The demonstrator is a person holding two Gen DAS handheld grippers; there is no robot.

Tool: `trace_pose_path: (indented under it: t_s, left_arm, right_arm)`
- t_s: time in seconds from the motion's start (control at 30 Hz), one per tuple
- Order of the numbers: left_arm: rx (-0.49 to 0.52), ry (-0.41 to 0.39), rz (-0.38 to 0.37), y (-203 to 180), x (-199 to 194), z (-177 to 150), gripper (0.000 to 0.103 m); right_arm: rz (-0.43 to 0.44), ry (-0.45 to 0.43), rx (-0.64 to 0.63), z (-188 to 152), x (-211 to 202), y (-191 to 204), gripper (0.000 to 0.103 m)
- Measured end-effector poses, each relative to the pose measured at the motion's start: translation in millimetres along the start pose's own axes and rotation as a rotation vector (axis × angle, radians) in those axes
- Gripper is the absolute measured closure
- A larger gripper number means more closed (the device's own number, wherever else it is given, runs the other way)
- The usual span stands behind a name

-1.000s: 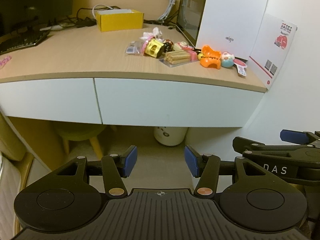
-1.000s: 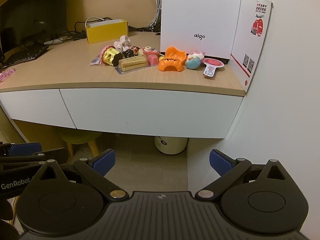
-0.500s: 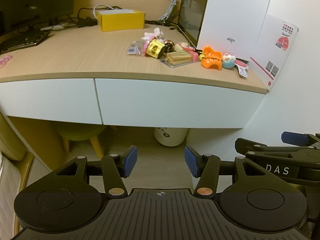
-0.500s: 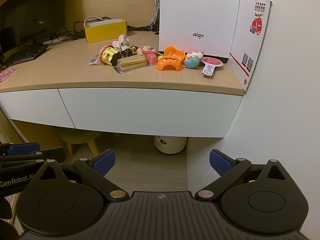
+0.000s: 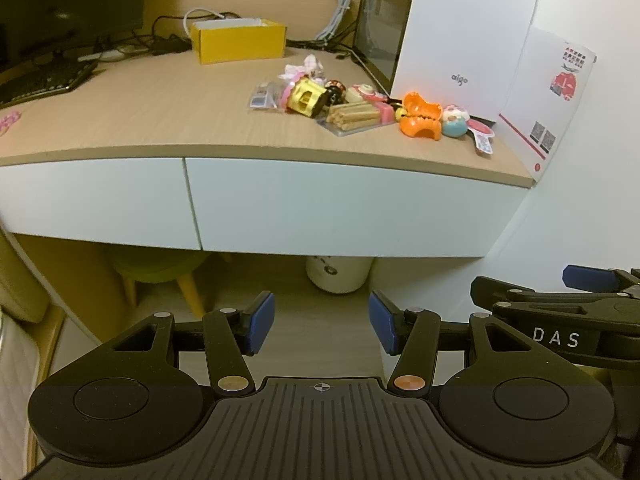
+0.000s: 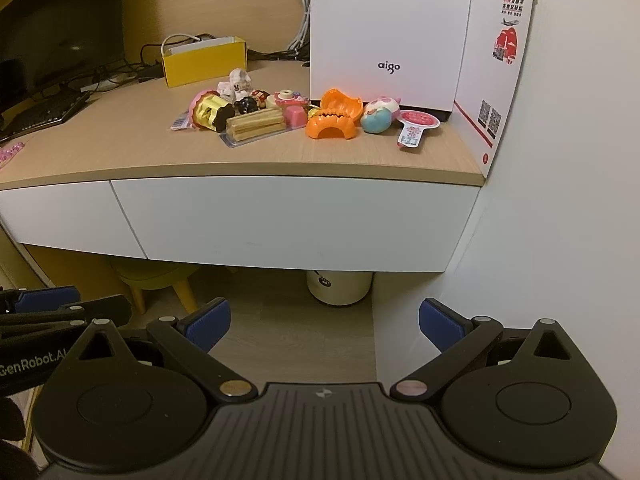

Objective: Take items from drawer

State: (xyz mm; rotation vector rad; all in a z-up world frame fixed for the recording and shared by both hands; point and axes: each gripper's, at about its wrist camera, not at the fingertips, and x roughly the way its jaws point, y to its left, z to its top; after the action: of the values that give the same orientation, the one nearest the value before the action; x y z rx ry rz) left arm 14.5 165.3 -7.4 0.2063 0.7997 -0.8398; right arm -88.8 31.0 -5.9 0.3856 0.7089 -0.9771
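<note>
Wood-grain worktop [image 6: 120, 148] with white drawer fronts beneath; the right drawer [image 6: 296, 224] is closed, flush with its left neighbour [image 6: 60, 216], no handle visible.

Items on worktop, clustered toward 1 o'clock in the left wrist view and 12 o'clock in the right wrist view:
- orange toy [image 6: 334, 120], arch-shaped with a toothed edge, near the front of the cluster.
- packet of beige sticks [image 6: 256, 124], in clear wrap, at 9 o'clock of the orange toy.
- yellow toy [image 6: 210, 112], at 9 o'clock of the packet, touching it.
- pink-and-blue ball [image 6: 380, 116], just at 3 o'clock of the orange toy.
- red-lidded cup [image 6: 416, 128], at 3 o'clock of the ball.
- smaller pink and black pieces behind, too small to tell apart.

Surroundings:
- white box [image 6: 388, 32] marked "aigo", upright behind the cluster.
- printed card [image 6: 496, 76] leaning on the wall at 3 o'clock.
- yellow box [image 6: 204, 60], open-topped, at 11 o'clock.
- keyboard [image 6: 36, 114] and cables at far 9 o'clock.
- white bin [image 6: 340, 286] and yellow stool [image 6: 156, 280] on the floor under the worktop.

Left gripper [image 5: 321, 326]: jaws moderately apart, empty, touching nothing, held low in front of the drawer.
Right gripper [image 6: 323, 324]: jaws spread wide, empty, touching nothing, beside the left.
</note>
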Motion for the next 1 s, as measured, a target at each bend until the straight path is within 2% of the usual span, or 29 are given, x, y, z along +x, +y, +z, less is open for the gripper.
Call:
trace_pose_path:
  t_s: [1.0]
  left_arm:
    - [-0.008,0.002,0.002,1.9,-0.4,-3.0,0.046]
  right_arm:
    - [0.013,0.016,0.008,-1.6,3.0,0.2,0.002]
